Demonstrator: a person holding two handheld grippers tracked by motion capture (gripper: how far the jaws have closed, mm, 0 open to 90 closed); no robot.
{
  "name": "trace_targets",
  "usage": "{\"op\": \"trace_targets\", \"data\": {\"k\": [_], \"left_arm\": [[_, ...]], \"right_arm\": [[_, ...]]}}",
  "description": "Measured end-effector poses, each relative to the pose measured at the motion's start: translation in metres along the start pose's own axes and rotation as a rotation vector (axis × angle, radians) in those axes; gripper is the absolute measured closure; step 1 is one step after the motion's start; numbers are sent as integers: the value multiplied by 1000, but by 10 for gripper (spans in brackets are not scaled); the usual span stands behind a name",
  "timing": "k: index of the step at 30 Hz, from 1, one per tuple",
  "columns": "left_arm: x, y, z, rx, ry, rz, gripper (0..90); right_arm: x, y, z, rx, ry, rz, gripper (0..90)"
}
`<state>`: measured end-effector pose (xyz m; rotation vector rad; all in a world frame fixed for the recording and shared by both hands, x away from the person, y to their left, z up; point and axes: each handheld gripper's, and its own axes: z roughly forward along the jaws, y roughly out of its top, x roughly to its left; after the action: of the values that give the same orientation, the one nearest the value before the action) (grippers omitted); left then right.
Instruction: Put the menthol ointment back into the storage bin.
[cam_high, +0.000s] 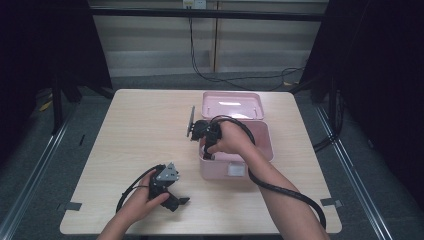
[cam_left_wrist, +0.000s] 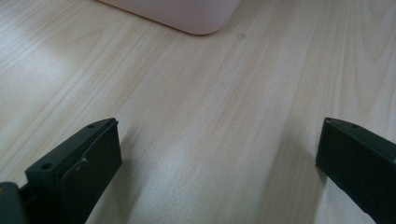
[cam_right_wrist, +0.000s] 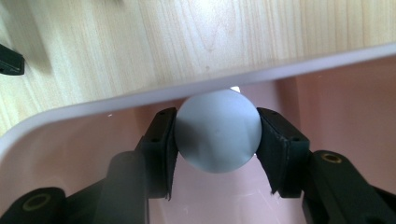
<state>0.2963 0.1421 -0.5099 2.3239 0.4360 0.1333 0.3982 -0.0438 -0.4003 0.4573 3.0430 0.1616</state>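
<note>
ball (cam_right_wrist: 218, 131) was smooth, matte, pale grey, fully round so no long axis or heading to report. it sat clamped between the right gripper (cam_right_wrist: 217, 140) jaws, inside the pink box (cam_right_wrist: 327, 93) just below its near rim. box was glossy pink plastic, rectangular with rounded corners, lid (cam_high: 232, 105) hinged open and standing at the far side. right gripper (cam_high: 209, 150) dipped into the box's left end from above. table (cam_high: 140, 130) was light wood-grain laminate, rounded corners. left gripper (cam_high: 175, 200) rested low on the table near the front edge, jaws spread wide, nothing between them; a corner of the box (cam_left_wrist: 187, 16) lay ahead of it.
</note>
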Motion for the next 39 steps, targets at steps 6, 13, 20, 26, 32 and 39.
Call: {"op": "trace_targets", "data": {"k": [6, 13, 20, 26, 32, 39], "left_arm": [[0, 0, 0, 0, 0, 0, 0], [0, 0, 0, -4, 1, -1, 0], [0, 0, 0, -3, 2, -1, 0], [0, 0, 0, -3, 1, -1, 0], [0, 0, 0, -3, 1, -1, 0], [0, 0, 0, -3, 2, -1, 0]], "right_arm": [[-1, -2, 5, -7, 3, -8, 509], [0, -1, 10, -15, 6, -14, 508], [0, -2, 12, -24, 2, -12, 507], [0, -1, 14, -13, 4, -23, 507], [2, 0, 18, -6, 6, -32, 503], [3, 1, 15, -20, 7, -36, 510]]}}
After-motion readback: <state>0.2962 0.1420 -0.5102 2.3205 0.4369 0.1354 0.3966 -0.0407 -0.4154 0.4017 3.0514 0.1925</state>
